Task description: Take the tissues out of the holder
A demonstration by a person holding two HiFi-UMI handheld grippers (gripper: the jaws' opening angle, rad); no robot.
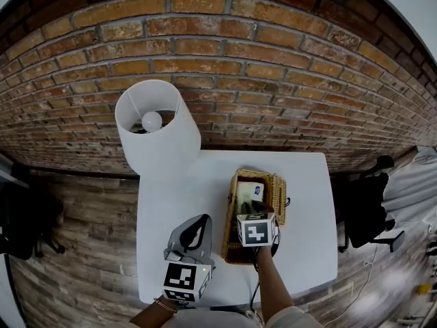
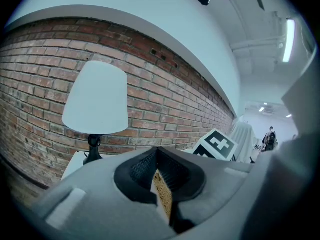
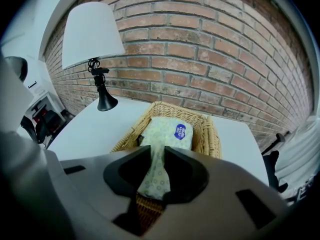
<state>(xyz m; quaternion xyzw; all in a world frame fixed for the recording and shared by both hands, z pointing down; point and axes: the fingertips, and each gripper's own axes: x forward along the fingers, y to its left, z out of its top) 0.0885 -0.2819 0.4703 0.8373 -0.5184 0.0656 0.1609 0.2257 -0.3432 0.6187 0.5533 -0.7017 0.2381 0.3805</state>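
Note:
A pale green patterned tissue pack (image 3: 170, 131) with a blue label lies in a wicker basket (image 3: 212, 134) on the white table (image 1: 171, 197). My right gripper (image 3: 156, 166) reaches into the basket from its near end, and its jaws are shut on the pack's near end, which is pinched narrow between them. In the head view the pack (image 1: 250, 191) shows just beyond the right gripper (image 1: 255, 225). My left gripper (image 1: 198, 223) hovers over the table left of the basket (image 1: 278, 197), with jaws together and nothing held. Through the left gripper (image 2: 159, 171), a sliver of wicker shows.
A table lamp with a white shade (image 1: 157, 125) and black base (image 3: 105, 101) stands at the table's back left corner. A brick wall (image 1: 273, 67) runs behind the table. The basket sits right of the table's middle. Wood floor surrounds the table.

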